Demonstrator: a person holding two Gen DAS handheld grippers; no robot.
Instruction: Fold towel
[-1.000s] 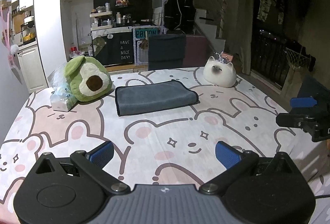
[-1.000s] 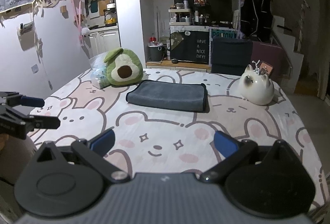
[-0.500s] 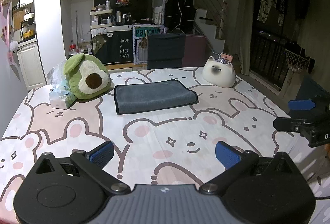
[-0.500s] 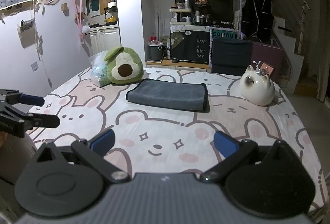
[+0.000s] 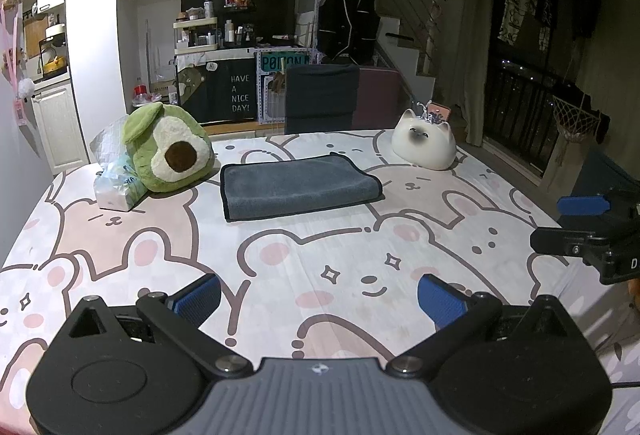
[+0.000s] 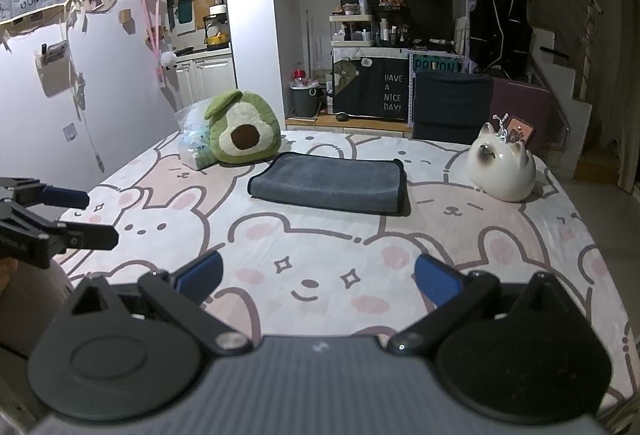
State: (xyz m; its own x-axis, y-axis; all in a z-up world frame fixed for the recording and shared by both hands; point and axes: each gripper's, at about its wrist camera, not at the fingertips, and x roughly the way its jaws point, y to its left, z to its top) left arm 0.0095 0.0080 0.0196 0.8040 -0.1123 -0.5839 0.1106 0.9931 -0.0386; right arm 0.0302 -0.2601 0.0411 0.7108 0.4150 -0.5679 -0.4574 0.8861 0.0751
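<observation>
A grey towel (image 5: pixel 298 185) lies folded flat in a neat rectangle on the far middle of the bunny-print table; it also shows in the right wrist view (image 6: pixel 330 181). My left gripper (image 5: pixel 320 299) is open and empty, held back near the table's front edge, far from the towel. My right gripper (image 6: pixel 318 279) is open and empty too, also at the front. Each gripper shows in the other's view: the right one at the right edge (image 5: pixel 568 223), the left one at the left edge (image 6: pixel 92 217).
A green avocado plush (image 5: pixel 168 151) and a plastic tissue pack (image 5: pixel 114 185) sit left of the towel. A white ceramic cat (image 5: pixel 426 145) sits to its right. The bunny-print table cover (image 5: pixel 320 251) runs between grippers and towel. Shelves and a chair stand behind.
Both grippers have drifted slightly back and up from the table; the view shifted a little. The towel has not moved. Both stay open.
</observation>
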